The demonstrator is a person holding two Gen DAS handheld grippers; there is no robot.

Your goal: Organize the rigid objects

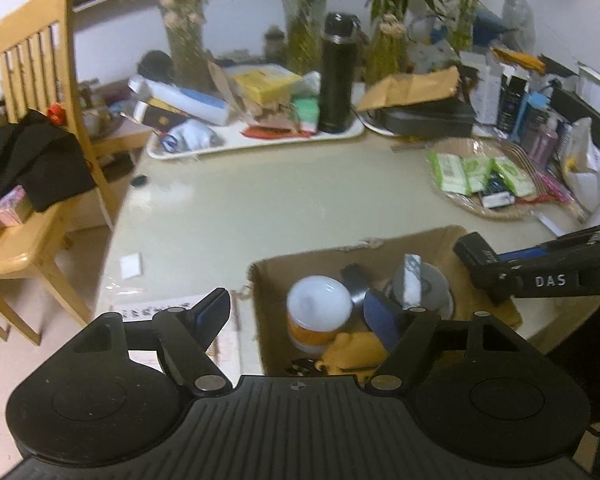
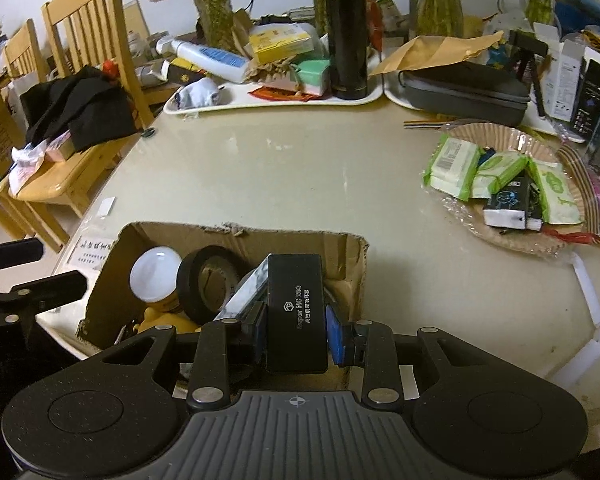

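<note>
Cardboard box [image 2: 340,256] holds one bulb [image 2: 154,274] and one tape roll [image 2: 204,280]. Right gripper [image 2: 298,332] clamps one black case [image 2: 296,312] above it; only left view shows left gripper [image 1: 300,312] spread, empty.

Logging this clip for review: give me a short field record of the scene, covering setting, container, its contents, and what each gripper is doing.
setting: cluttered table
container: open cardboard box near the table's front edge
contents: white-lidded jar, black tape roll, yellow item, others partly hidden
left gripper: open, empty, above the box
right gripper: shut on a black case, held over the box's right part
beyond: wicker tray of green packets, black flask
</note>
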